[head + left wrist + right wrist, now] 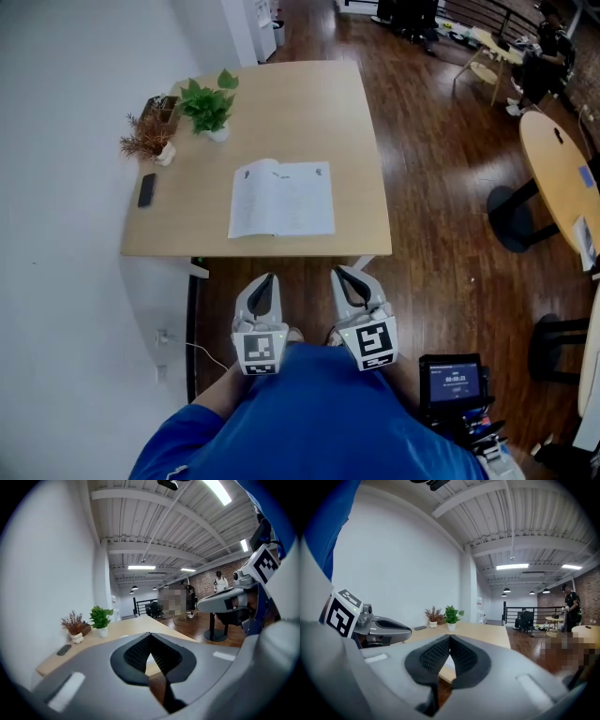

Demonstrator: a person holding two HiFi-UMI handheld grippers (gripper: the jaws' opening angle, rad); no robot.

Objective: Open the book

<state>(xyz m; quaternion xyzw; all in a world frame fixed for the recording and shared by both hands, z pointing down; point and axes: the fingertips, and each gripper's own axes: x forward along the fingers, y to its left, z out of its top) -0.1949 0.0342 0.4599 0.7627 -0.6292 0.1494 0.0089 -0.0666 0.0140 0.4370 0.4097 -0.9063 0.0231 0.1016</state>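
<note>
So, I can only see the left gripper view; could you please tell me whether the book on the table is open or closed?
Observer: The book lies open, pages up, near the front edge of the table.
Operator: Thank you. Is either hand-held gripper touching it?
Observer: No. The left hand-held gripper and the right hand-held gripper are both short of the table, over the floor.
Operator: And is the right one holding anything?
Observer: No, its jaws are together on nothing.
</note>
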